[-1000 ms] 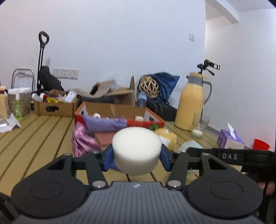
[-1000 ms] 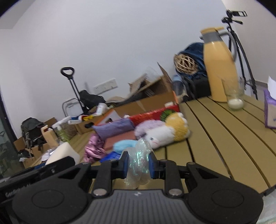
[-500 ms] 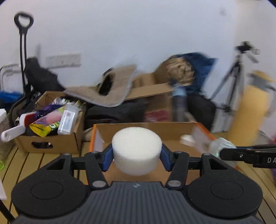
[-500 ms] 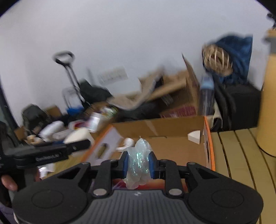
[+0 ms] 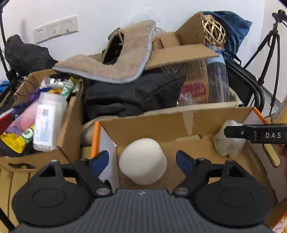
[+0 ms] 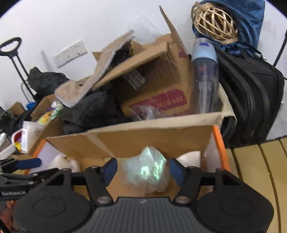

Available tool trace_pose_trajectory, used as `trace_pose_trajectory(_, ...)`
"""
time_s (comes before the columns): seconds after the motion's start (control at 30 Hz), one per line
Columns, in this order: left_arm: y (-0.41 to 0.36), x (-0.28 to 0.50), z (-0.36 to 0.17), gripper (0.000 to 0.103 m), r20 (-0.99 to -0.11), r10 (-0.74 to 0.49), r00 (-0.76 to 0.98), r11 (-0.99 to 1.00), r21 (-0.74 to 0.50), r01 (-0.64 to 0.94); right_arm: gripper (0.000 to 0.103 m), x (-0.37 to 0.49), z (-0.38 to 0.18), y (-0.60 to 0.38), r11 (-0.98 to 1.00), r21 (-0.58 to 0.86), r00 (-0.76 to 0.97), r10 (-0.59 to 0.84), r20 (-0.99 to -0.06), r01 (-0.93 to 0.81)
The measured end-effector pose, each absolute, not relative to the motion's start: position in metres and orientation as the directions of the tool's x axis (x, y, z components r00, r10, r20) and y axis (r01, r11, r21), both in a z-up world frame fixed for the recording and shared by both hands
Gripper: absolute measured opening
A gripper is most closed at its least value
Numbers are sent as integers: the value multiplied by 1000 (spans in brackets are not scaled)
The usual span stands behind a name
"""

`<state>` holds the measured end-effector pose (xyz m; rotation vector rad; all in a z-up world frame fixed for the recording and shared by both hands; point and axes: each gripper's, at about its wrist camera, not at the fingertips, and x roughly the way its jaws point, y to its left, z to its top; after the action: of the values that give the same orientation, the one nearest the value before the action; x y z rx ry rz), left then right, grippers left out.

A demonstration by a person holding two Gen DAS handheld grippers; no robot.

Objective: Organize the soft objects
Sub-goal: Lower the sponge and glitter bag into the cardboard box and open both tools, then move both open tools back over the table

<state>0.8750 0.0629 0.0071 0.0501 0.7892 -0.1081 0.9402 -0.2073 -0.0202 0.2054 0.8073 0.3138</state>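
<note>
Your left wrist cam is looking forward and down along its fingers, close in over the orange-edged cardboard box [image 5: 179, 123]. Your right wrist cam is doing the same from the box's right side [image 6: 143, 136]. Both are sharing the box, the cluttered pile behind it and the wicker ball [image 5: 213, 32] [image 6: 215, 23]. Each is catching the other gripper at its frame edge.

A plain white wall [image 5: 111, 10] stood behind the clutter, evenly lit, with a white socket panel [image 5: 56, 29] fixed to it. A black tripod [image 5: 267, 52] stood at the right by the wall. A table [image 6: 254, 172] of tan wooden slats ran along the right, its boards separated by dark gaps.
</note>
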Motion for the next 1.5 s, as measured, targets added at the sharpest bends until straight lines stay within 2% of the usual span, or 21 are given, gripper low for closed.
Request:
trace_pose_trajectory(0.27,68,833,68,84,-671,-77,737,993,15,118,69,895,54,-233,954,228,718,295,-631,-192)
trace_pose_trajectory(0.4,72,785,114,85,-628,-75,774,993,25,117,70,850,98,-254,962,201,751,270,-603,-185)
trace_pose_trajectory(0.57,73,698,143,91,-539,-79,839,994,18,106,79,761,124,-275,954,199,772,300,-561,-226)
trace_pose_trajectory(0.77,73,542,129,94,-385,-132,914,989,6,145,79,607,121,-286,919,183,803,394,-447,-349)
trace_pose_trajectory(0.9,69,444,100,99,-210,-43,977,996,65,58,82,503,111,-277,931,82,883,364,-298,-356)
trace_pose_trajectory(0.93,69,425,91,99,-192,-13,981,998,64,26,82,480,105,-272,937,58,900,347,-264,-344)
trace_pose_trajectory(1.03,65,369,67,100,-182,4,983,999,36,2,85,422,89,-260,937,37,914,347,-212,-347)
trace_pose_trajectory(1.2,66,286,43,103,-191,1,982,1000,-26,-7,87,338,54,-244,938,42,912,344,-222,-344)
trace_pose_trajectory(1.27,69,262,35,103,-213,-40,976,998,-55,29,89,310,37,-242,932,72,902,363,-233,-356)
trace_pose_trajectory(1.37,63,249,31,103,-225,-64,972,998,-20,61,90,284,18,-243,918,97,878,397,-267,-385)
trace_pose_trajectory(1.5,58,249,30,103,-212,-50,976,999,-4,50,90,284,10,-244,932,89,881,361,-307,-351)
